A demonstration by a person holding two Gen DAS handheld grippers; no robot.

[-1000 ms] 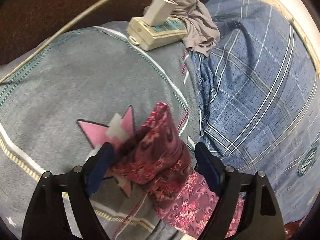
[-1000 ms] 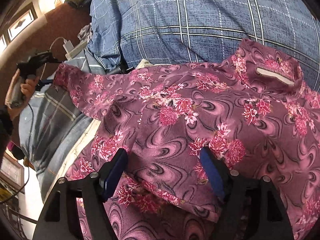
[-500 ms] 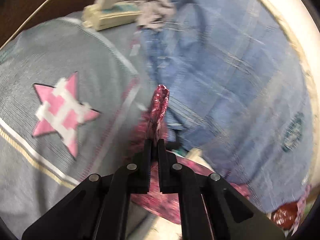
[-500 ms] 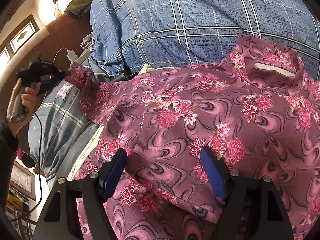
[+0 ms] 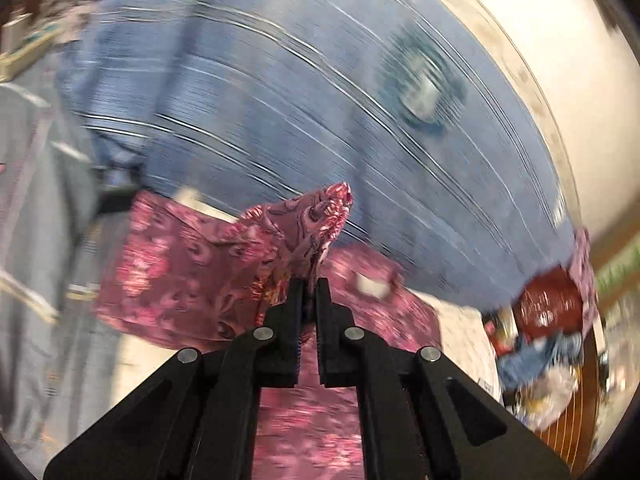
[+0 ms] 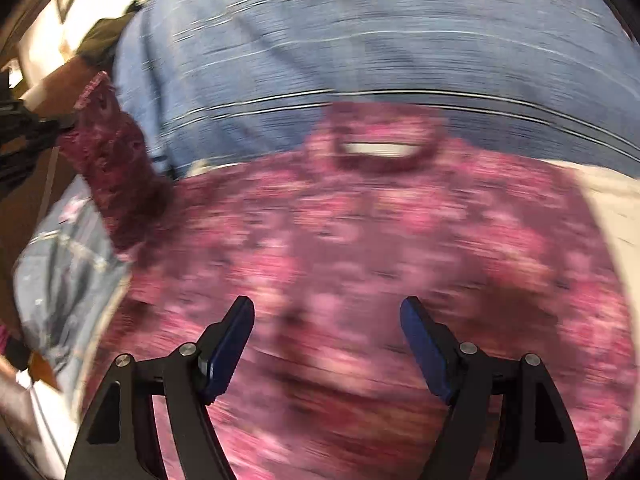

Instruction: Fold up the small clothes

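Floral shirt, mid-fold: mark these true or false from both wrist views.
1. The left gripper is shut on the floral shirt's sleeve. True.
2. The right gripper is clamped on the shirt. False: its jaws stand open above the cloth.
3. The collar lies toward the blue plaid blanket. True.
4. The shirt lies on a bare wooden floor. False: it lies on bedding.

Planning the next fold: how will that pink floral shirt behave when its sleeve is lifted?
Probably floppy: the sleeve droops around the left tool. Likely light, since one pinch lifts it. The floral shirt may drag and bunch.
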